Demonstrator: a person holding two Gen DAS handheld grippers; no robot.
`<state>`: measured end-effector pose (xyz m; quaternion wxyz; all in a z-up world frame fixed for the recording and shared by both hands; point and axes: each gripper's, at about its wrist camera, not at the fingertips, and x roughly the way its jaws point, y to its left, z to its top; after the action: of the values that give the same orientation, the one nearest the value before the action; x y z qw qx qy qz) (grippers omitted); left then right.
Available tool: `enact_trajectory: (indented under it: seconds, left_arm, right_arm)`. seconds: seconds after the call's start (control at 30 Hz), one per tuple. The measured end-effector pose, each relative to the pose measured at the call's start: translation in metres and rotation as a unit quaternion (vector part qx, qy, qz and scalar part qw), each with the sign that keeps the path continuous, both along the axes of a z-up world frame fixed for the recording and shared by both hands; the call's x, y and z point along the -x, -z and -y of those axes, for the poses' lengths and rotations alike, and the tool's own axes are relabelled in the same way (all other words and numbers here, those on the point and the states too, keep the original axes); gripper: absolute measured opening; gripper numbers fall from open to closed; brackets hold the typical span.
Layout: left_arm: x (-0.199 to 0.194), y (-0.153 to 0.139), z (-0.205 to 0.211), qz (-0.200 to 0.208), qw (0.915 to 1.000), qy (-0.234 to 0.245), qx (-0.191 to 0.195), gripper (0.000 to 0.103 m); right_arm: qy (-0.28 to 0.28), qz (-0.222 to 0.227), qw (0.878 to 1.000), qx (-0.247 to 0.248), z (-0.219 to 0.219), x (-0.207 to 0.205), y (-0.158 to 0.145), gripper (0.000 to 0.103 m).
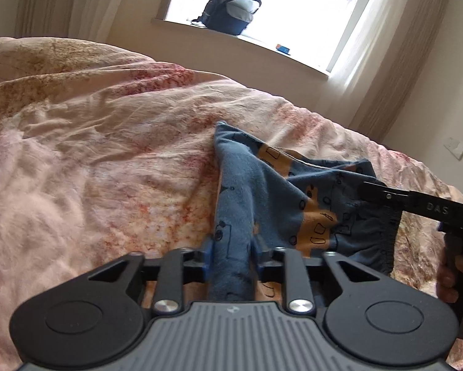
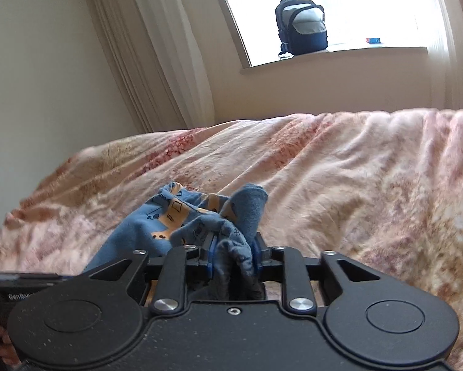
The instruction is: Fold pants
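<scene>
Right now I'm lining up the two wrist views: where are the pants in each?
Left wrist view: the pants lie right of centre on the bedspread, a fold running between the left gripper.
Right wrist view: the pants are bunched lower centre, a wad between the right gripper.
Shared landmark: backpack on the windowsill.

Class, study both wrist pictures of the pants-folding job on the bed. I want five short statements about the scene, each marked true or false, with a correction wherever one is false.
1. The pants are blue with orange patches. True.
2. A backpack stands on the windowsill. True.
3. The pants lie on a bare wooden floor. False: they rest on a pink patterned bedspread.
4. The left claw has nothing between its fingers. False: a bunch of the pants' fabric sits between them.
5. The right claw has pants fabric between its fingers. True.
</scene>
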<state>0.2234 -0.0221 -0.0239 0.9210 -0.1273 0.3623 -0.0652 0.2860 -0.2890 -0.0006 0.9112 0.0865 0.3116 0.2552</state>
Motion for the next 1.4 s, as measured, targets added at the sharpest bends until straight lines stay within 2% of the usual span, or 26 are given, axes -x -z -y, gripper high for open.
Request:
enact_trajectory:
  seconds: [0.03, 0.1, 0.13, 0.17, 0.23, 0.33, 0.47, 0.63, 0.83, 0.97, 1.1, 1.4]
  left_arm:
    - [0.002, -0.002, -0.001, 0.002, 1.0, -0.001, 0.002, 0.051]
    - [0.006, -0.008, -0.002, 0.008, 1.0, -0.006, -0.002, 0.066]
    - [0.009, -0.011, -0.002, 0.012, 0.9999, -0.009, -0.007, 0.072]
    - [0.012, -0.015, -0.002, 0.017, 0.9997, -0.012, -0.011, 0.076]
    - [0.02, -0.023, -0.003, 0.027, 0.9993, -0.019, -0.018, 0.091]
    - [0.032, -0.036, -0.005, 0.045, 0.998, -0.033, -0.03, 0.101]
    - [0.051, -0.052, -0.006, 0.064, 0.9953, -0.052, -0.051, 0.103]
    - [0.086, -0.064, -0.004, 0.087, 0.9921, -0.062, -0.065, 0.103]
    - [0.125, -0.055, 0.0, 0.087, 0.9904, -0.047, -0.097, 0.103]
    - [0.14, -0.045, -0.005, 0.072, 0.9911, -0.058, -0.096, 0.103]
    - [0.148, -0.036, -0.01, 0.065, 0.9912, -0.062, -0.097, 0.103]
    - [0.147, -0.026, -0.01, 0.058, 0.9916, -0.059, -0.1, 0.103]
  right_arm:
    - [0.002, 0.007, 1.0, 0.012, -0.004, 0.002, -0.003, 0.042]
    - [-0.002, 0.023, 0.999, 0.03, -0.01, 0.008, -0.008, 0.058]
    - [-0.002, 0.031, 0.999, 0.038, -0.012, 0.012, -0.01, 0.071]
    - [0.0, 0.041, 0.998, 0.044, -0.014, 0.017, -0.013, 0.078]
    - [0.005, 0.066, 0.997, 0.05, -0.017, 0.031, -0.021, 0.089]
    - [0.025, 0.104, 0.993, 0.059, -0.019, 0.055, -0.032, 0.102]
    - [0.063, 0.123, 0.988, 0.072, -0.021, 0.088, -0.046, 0.102]
    - [0.103, 0.133, 0.984, 0.062, -0.017, 0.13, -0.057, 0.102]
    - [0.131, 0.146, 0.978, 0.069, -0.015, 0.183, -0.055, 0.102]
    - [0.143, 0.156, 0.974, 0.076, -0.015, 0.209, -0.049, 0.102]
    - [0.147, 0.164, 0.971, 0.091, -0.019, 0.226, -0.039, 0.102]
    - [0.142, 0.126, 0.976, 0.107, -0.022, 0.23, -0.018, 0.102]
